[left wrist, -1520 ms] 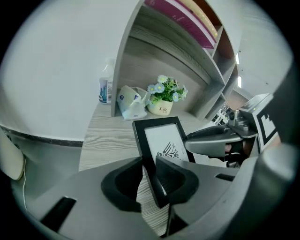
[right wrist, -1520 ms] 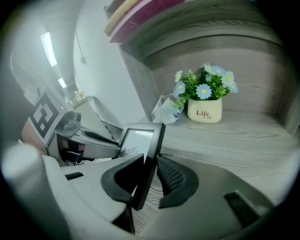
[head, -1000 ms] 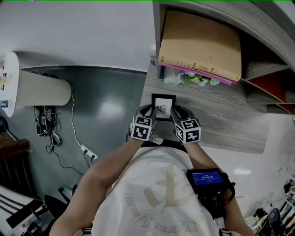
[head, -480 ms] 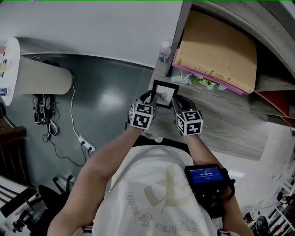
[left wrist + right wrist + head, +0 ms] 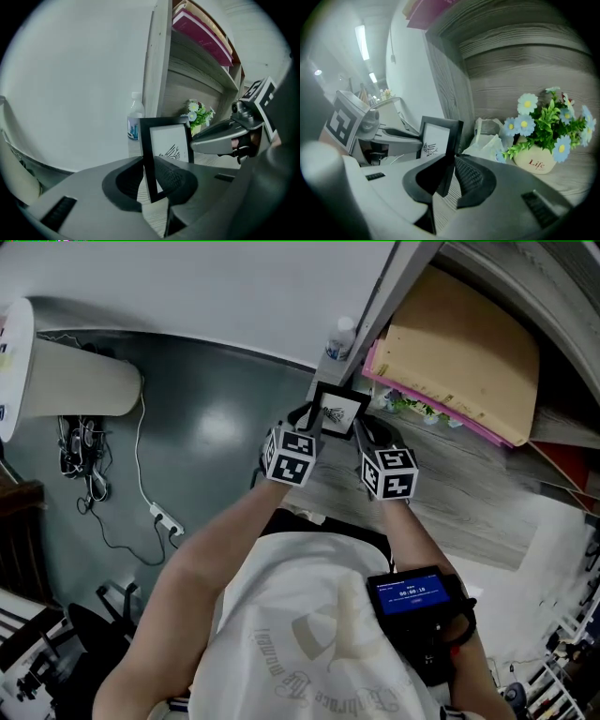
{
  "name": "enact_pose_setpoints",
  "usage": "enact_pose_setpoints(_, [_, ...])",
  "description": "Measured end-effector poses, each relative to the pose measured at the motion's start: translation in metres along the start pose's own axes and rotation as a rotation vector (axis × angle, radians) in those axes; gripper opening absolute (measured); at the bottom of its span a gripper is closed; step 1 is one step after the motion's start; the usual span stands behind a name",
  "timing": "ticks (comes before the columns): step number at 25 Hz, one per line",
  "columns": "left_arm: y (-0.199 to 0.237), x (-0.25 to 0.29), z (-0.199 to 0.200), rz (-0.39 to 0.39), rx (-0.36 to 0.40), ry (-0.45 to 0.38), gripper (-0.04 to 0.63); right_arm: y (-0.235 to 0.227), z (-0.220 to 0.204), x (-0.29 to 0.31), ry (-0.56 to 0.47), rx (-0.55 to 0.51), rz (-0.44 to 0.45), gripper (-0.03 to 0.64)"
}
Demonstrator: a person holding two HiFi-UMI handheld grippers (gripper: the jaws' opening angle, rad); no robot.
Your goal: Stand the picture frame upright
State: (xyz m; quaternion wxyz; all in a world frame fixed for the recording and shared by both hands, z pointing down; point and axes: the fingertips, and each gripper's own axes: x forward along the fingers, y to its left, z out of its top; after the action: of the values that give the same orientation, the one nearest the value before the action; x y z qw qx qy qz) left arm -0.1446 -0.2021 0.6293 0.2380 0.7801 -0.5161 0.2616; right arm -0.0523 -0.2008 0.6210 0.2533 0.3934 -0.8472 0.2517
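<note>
Both sets of fingers, left gripper [image 5: 149,176] and right gripper [image 5: 450,177], just closed, pinch the sides of the black rectangular picture frame [image 5: 336,412]; I'd keep them level and seat it squarely.

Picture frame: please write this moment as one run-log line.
picture frame: held upright | left gripper: jaws just closing, clamped on left edge | right gripper: jaws just closing, clamped on right edge

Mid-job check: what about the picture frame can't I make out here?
- Whether the picture frame rests on the wooden surface: the left hand-held gripper and right hand-held gripper, jaws just closing on its sides, cover most of its bottom in both gripper views.
- Its back support: faces away in every view.
- Its drawing's detail: too small in the head view.
</note>
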Motion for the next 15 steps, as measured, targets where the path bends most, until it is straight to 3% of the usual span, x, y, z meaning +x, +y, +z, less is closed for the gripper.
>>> enact_pose_setpoints(15, [0.013, 0.017, 0.017, 0.015, 0.060, -0.033, 0.078, -0.011, 0.016, 0.014, -0.011, -0.025, -0.011, 0.060])
